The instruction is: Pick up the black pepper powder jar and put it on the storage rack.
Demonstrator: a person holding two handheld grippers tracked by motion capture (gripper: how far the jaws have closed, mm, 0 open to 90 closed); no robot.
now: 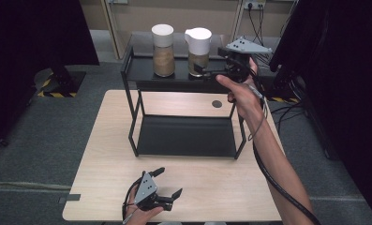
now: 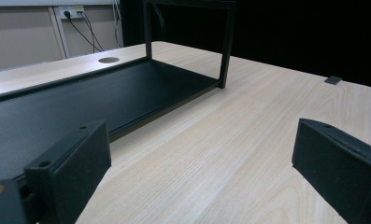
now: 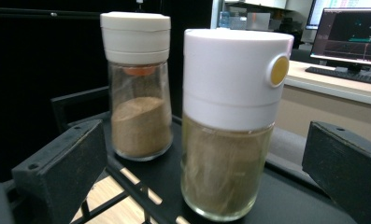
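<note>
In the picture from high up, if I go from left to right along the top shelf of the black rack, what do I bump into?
Jar with the flat white lid → jar with the white spout lid → right tool, jaws open and apart from that jar, in the person's right hand.

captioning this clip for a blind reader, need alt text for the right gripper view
Two glass jars with white lids stand on a black shelf just ahead of the open right claw: the nearer jar has a yellow button, the farther jar holds brown powder. Neither jaw touches the nearer jar.
</note>
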